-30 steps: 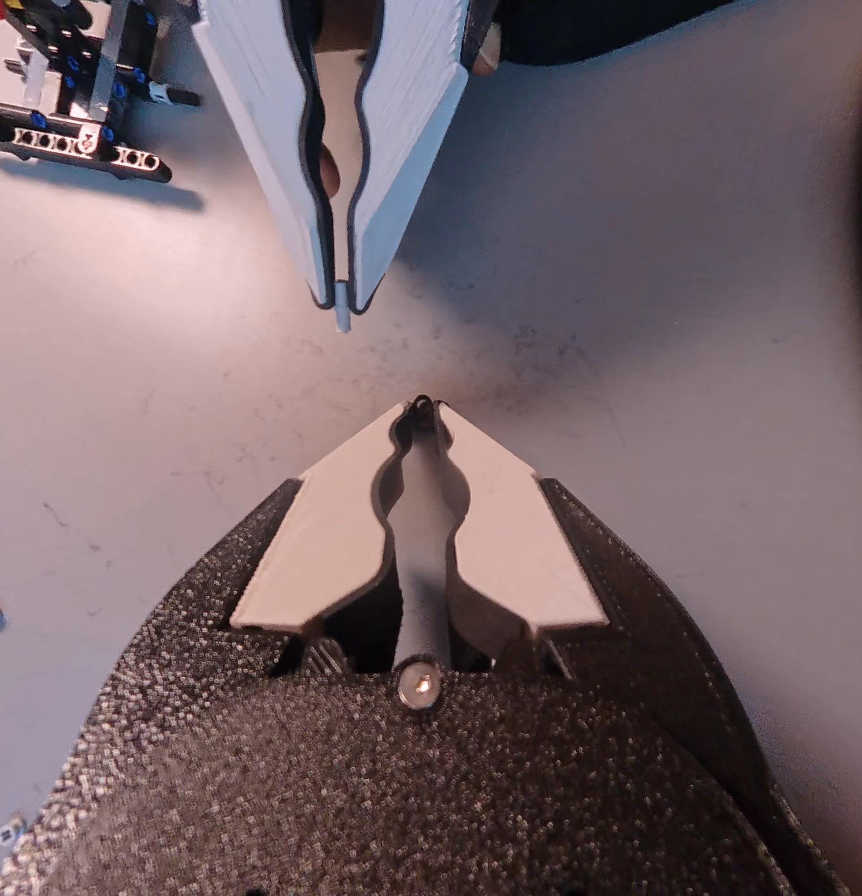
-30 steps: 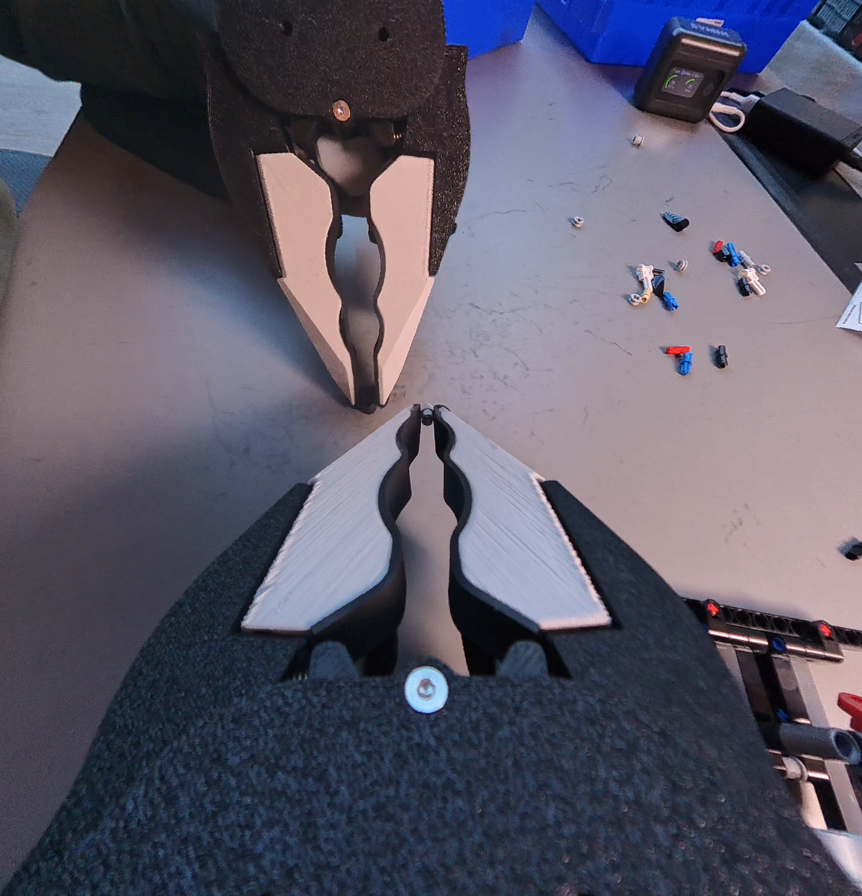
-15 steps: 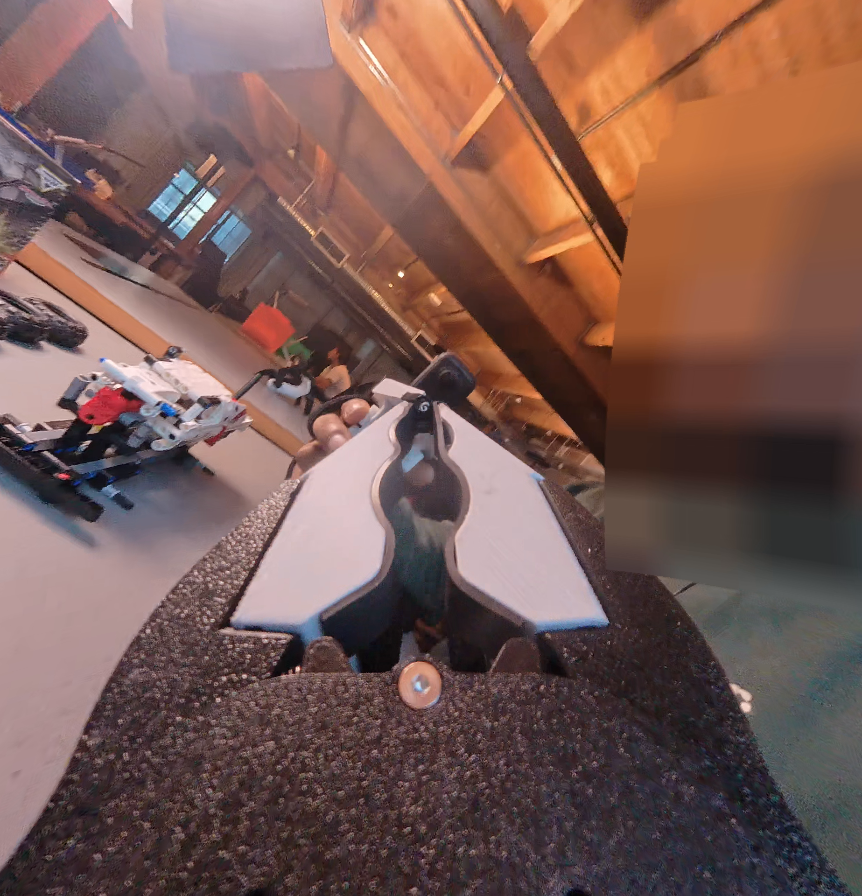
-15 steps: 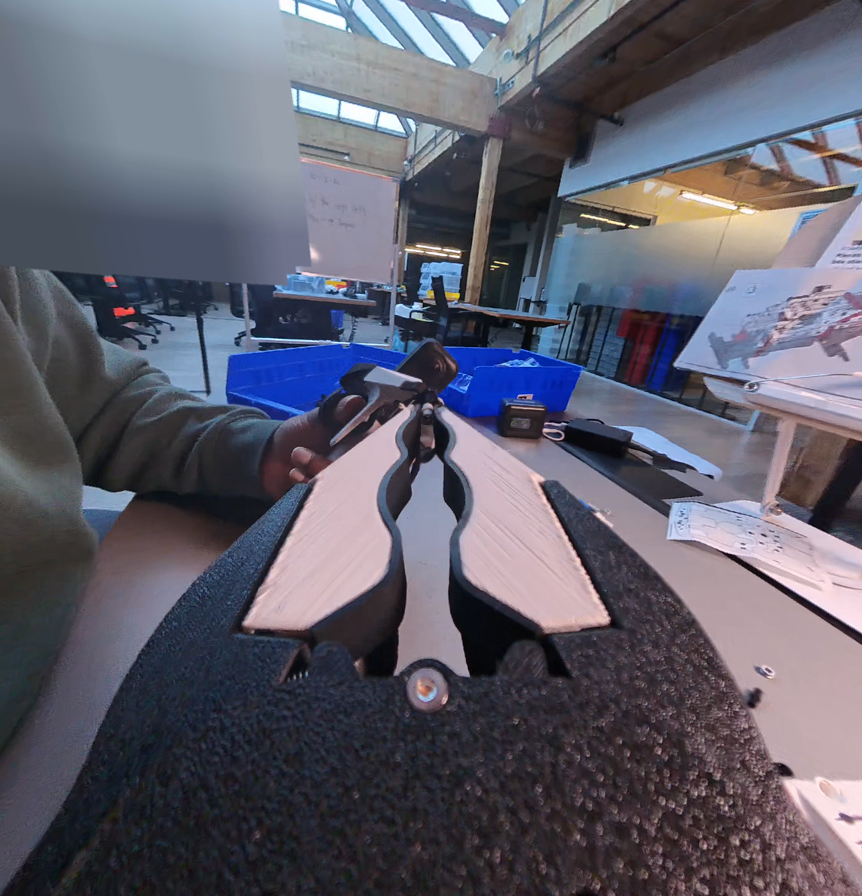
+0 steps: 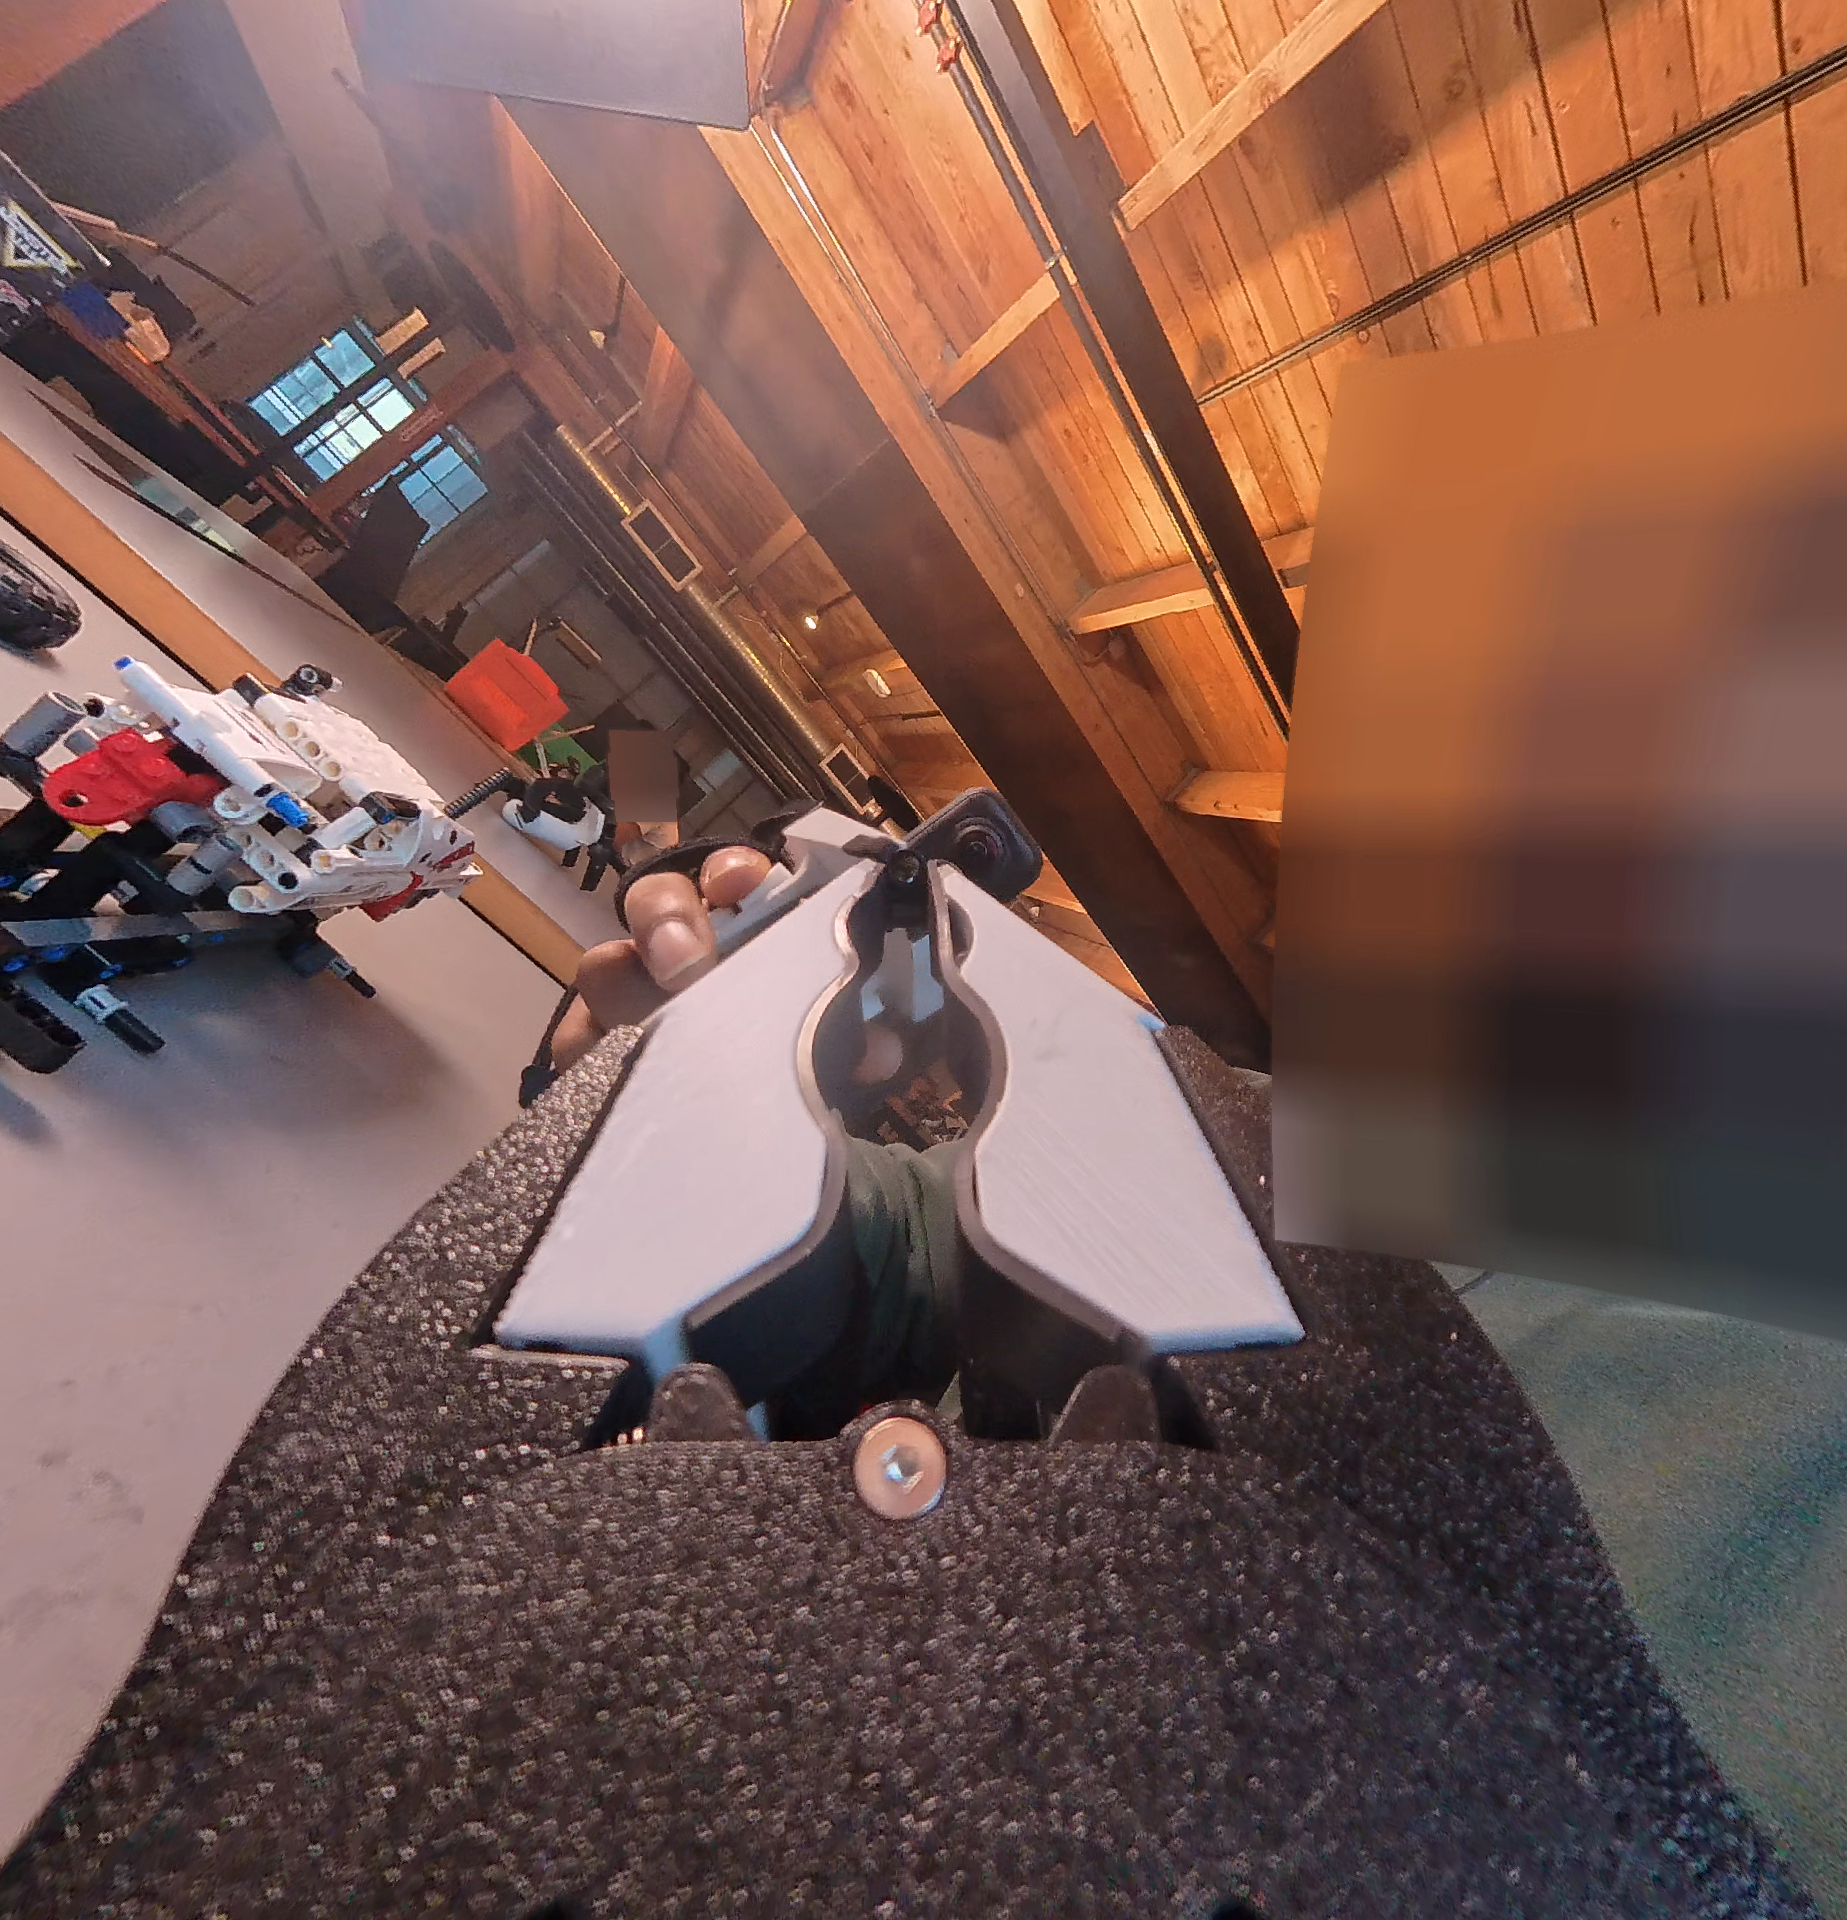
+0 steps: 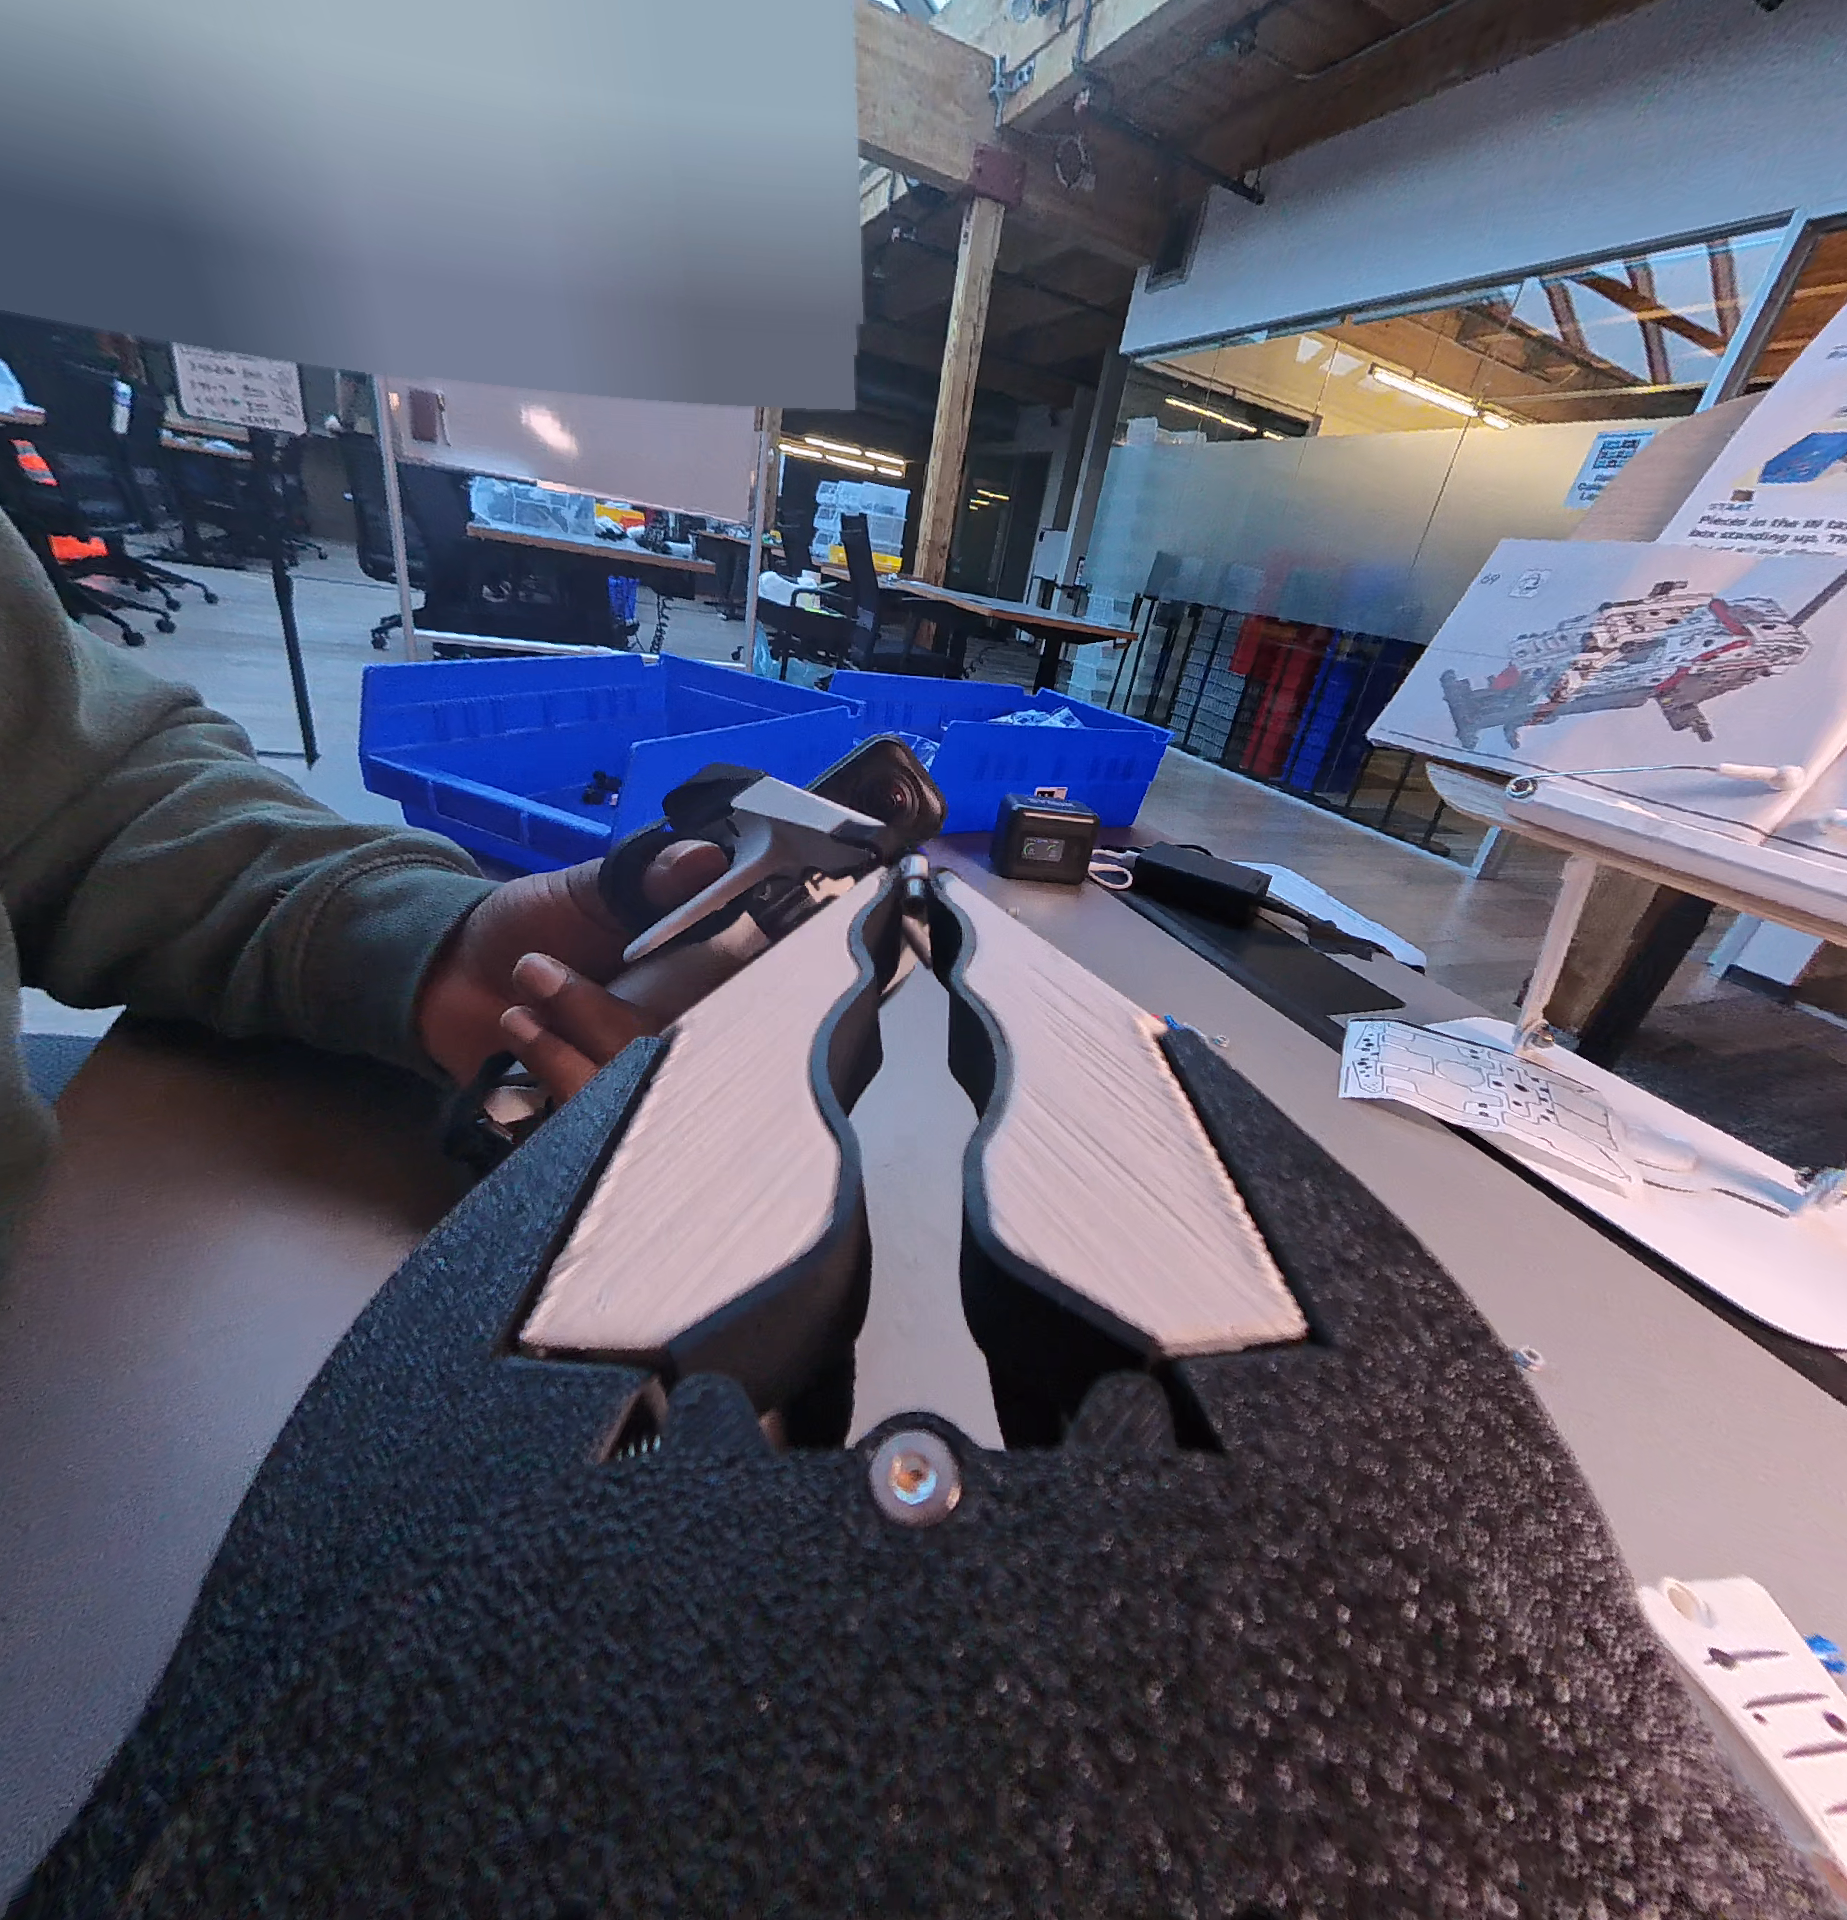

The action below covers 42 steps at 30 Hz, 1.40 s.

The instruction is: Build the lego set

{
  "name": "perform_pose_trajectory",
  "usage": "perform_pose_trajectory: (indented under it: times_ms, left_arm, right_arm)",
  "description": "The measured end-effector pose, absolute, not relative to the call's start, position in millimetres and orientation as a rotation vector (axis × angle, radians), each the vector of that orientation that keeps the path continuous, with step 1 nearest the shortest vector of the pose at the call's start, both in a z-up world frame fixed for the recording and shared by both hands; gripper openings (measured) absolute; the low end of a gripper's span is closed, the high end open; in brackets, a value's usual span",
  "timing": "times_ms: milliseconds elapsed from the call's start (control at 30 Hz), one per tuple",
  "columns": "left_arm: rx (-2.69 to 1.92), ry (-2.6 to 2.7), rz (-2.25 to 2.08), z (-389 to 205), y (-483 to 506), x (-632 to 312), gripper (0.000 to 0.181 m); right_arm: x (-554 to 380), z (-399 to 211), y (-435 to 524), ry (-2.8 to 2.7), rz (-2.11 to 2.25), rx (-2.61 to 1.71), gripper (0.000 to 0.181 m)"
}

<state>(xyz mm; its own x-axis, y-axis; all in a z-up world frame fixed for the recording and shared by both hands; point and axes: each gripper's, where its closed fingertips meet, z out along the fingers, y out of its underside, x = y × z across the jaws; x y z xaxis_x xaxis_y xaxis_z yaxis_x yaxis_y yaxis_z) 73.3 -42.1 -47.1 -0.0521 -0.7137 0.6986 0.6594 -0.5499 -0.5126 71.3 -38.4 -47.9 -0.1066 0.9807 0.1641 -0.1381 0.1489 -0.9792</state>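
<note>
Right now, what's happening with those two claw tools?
Left gripper shut on small dark piece. Right gripper shut on grey pin. Lego model on table, apart.

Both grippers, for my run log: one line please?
left gripper: shut on dark piece | right gripper: shut on grey pin | tips meeting

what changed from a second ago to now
Both grippers swung up from pointing down at the table to facing each other tip to tip above it. The left gripper keeps its small dark piece pinched, and the right gripper keeps its small grey pin; nothing was let go. The half-built lego model stays on the table.
</note>
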Motion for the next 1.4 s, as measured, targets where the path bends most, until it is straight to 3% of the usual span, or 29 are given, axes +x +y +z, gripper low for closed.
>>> perform_pose_trajectory:
  times_ms: [500,1400]
  left_arm:
    - [-1.521,0.324,-1.529,-72.5,-49.7,80.5,0.007]
    - [-1.779,0.539,-1.732,-112.2,-81.1,101.4,0.005]
  right_arm:
    - [74.3,-72.1,-46.5,-1.507,1.164,-0.952,0.004]
    - [87.4,-114.2,-80.9,-1.838,1.223,-0.876,0.003]
